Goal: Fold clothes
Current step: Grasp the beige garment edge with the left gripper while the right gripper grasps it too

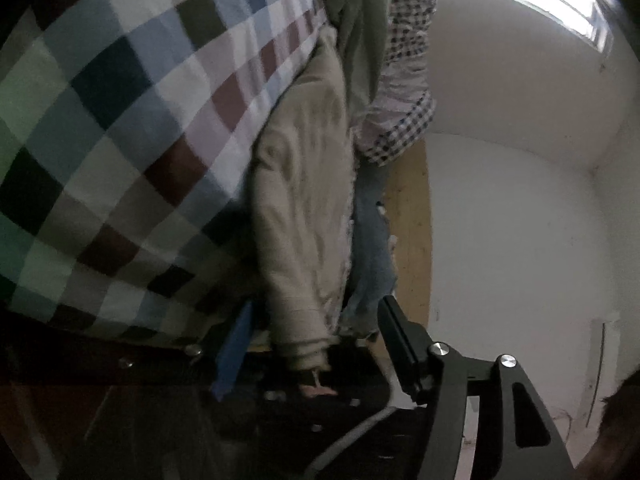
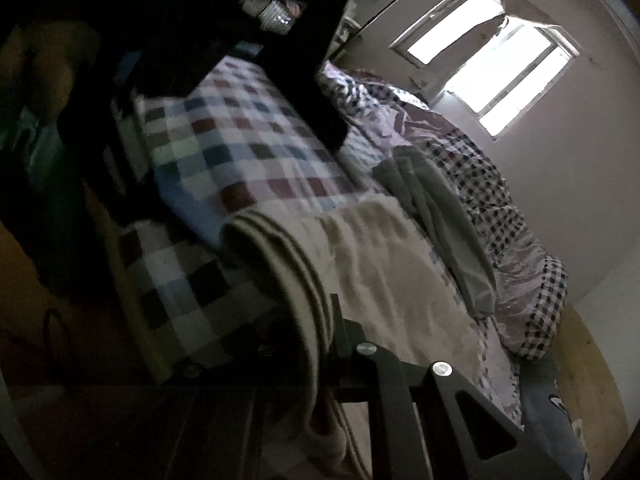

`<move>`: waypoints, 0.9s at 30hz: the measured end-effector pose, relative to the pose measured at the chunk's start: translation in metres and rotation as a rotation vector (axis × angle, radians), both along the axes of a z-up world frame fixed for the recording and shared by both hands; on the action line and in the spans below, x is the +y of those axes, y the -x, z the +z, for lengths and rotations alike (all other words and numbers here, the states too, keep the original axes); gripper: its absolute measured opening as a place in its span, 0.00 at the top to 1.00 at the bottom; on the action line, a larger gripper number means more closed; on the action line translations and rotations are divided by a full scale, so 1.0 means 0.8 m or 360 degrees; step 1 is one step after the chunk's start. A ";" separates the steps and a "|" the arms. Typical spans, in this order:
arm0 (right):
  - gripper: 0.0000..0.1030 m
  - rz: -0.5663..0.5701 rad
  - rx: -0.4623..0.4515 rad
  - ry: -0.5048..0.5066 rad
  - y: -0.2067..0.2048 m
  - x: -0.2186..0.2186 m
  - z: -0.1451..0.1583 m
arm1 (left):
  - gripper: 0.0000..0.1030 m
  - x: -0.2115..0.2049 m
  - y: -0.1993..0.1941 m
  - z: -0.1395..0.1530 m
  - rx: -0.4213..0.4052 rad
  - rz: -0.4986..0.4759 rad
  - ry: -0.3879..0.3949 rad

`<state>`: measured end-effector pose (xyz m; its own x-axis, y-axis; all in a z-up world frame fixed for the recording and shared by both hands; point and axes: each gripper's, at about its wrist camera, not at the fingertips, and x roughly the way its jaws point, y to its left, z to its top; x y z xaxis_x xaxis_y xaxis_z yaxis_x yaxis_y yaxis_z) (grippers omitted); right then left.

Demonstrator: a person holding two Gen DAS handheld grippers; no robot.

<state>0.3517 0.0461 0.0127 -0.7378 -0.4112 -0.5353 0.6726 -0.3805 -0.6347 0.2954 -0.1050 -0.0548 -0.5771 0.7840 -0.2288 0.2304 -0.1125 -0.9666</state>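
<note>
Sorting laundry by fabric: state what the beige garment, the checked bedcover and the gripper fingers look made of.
Beige garment: soft knit or fleece, matte, with a ribbed cuff; probably a sweater.
Checked bedcover: thin woven cloth, matte, probably cotton.
Left hand-held gripper finger: rigid, black, matte, with shiny screws; metal or plastic, unclear.

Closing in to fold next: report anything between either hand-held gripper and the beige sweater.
Nothing visible does. The beige sweater has its cuff between the left hand-held gripper fingers, its ribbed hem against the right hand-held gripper. The green garment and jeans lie beside it.
</note>
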 end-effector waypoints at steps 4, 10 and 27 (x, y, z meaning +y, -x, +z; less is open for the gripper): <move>0.93 0.0004 0.0017 -0.0004 -0.004 -0.002 0.003 | 0.35 0.010 -0.001 -0.009 -0.0055 -0.0033 0.0023; 0.93 0.0010 0.0051 -0.0016 -0.008 -0.004 0.005 | 0.60 0.024 0.015 -0.001 -0.0001 -0.0044 0.0031; 0.31 -0.0136 0.0245 -0.0073 -0.045 0.030 0.006 | 0.89 0.034 0.020 0.016 0.0008 -0.0075 0.0030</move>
